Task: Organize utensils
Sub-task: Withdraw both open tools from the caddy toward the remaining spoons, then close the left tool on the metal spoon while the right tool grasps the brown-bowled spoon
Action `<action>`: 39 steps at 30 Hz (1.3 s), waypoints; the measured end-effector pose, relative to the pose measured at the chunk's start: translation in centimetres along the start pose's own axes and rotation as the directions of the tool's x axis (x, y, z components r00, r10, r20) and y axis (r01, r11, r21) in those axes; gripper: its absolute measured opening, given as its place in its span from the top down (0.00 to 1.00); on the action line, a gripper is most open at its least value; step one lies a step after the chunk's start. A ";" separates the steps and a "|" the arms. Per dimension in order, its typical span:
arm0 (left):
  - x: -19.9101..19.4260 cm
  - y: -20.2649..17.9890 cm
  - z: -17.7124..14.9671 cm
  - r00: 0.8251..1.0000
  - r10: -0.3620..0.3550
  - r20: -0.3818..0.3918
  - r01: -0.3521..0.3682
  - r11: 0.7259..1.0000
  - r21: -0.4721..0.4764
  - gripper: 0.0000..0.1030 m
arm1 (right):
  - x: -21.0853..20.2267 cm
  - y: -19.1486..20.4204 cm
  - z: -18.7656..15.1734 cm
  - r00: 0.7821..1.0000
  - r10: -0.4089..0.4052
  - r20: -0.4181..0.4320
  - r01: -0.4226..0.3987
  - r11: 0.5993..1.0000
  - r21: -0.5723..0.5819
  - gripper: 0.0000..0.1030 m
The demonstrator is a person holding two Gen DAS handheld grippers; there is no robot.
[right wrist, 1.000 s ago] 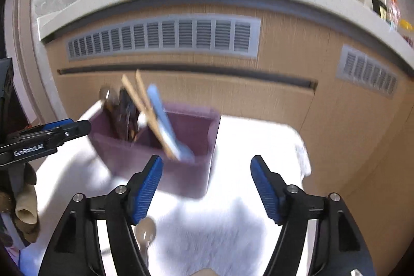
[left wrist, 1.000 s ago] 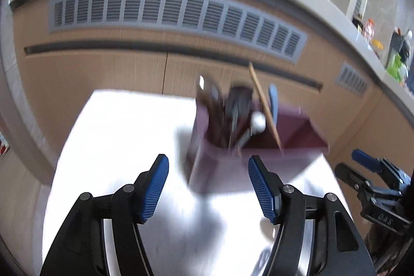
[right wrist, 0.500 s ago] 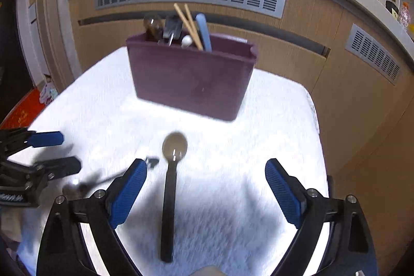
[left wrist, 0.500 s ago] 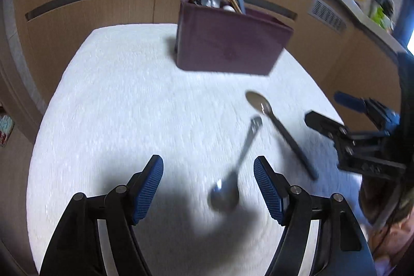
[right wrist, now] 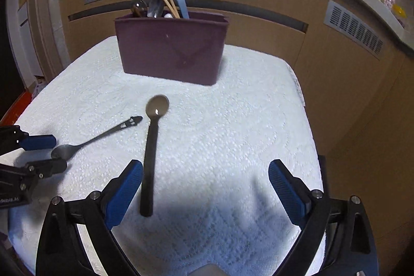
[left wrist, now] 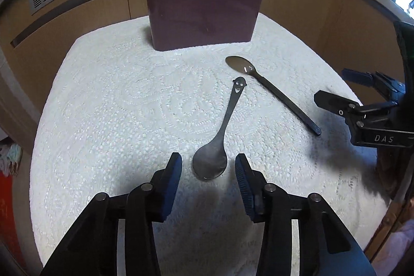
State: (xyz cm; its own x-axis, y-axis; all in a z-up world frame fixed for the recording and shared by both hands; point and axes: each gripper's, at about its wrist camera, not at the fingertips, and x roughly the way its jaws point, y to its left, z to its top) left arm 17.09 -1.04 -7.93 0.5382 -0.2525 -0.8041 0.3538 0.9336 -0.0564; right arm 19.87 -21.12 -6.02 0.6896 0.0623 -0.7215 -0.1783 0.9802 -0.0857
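L gripper (left wrist: pixel 208 173) jaws apart round metal spoon (left wrist: pixel 211 162), maybe not touching.

Utensil holder (right wrist: pixel 172 51) stands at the far side of the tablecloth (right wrist: pixel 233 136), with utensils (right wrist: pixel 157 8) upright in its left end. Before the holder lie two spoons: the long-handled spoon (right wrist: pixel 151 146) nearer its middle, the smiley-handled spoon (right wrist: pixel 98 137) to that spoon's left.
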 end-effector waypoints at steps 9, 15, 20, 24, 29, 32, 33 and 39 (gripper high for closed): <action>0.4 0.4 0.4 1.000 0.008 0.009 -0.008 0.999 -0.039 0.72 | 0.8 -0.7 -1.0 0.999 0.026 -0.022 -0.025 0.999 0.044 0.07; -1.1 0.6 0.9 0.998 -0.004 0.067 0.009 0.998 -0.067 0.72 | 0.8 -0.6 -1.0 0.999 0.030 -0.023 -0.029 0.998 0.048 0.07; -4.1 0.7 2.8 0.984 0.014 0.176 -0.001 0.998 -0.069 0.72 | 0.7 -0.7 -0.7 0.999 0.040 -0.012 -0.040 0.998 0.046 0.07; -5.3 1.5 4.7 0.968 0.029 0.249 -0.006 0.995 -0.096 0.72 | 0.6 -0.2 1.1 0.998 0.068 0.011 -0.069 0.997 0.022 0.06; -5.0 2.5 6.7 0.957 0.030 0.290 0.009 0.991 -0.132 0.72 | 3.4 1.7 4.7 0.984 0.171 -0.045 -0.172 0.985 -0.020 0.11; -4.9 2.8 7.2 0.954 0.020 0.300 0.021 0.991 -0.133 0.72 | 6.1 3.8 6.4 0.977 0.179 -0.113 -0.188 0.979 -0.078 0.34; -4.8 2.9 7.4 0.953 0.015 0.302 0.026 0.991 -0.132 0.72 | 7.2 4.5 6.8 0.974 0.178 -0.140 -0.192 0.977 -0.094 0.35; -4.6 3.6 7.9 0.952 0.005 0.307 0.044 0.987 -0.152 0.72 | 9.3 6.2 7.5 0.967 0.174 -0.185 -0.197 0.974 -0.115 0.72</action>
State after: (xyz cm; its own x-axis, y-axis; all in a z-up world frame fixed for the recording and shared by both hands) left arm 21.95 1.48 0.28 0.7492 -0.3135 -0.5835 0.2568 0.9495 -0.1805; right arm 30.46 -13.03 -8.11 0.5063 0.1959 -0.8398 -0.3903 0.9204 -0.0206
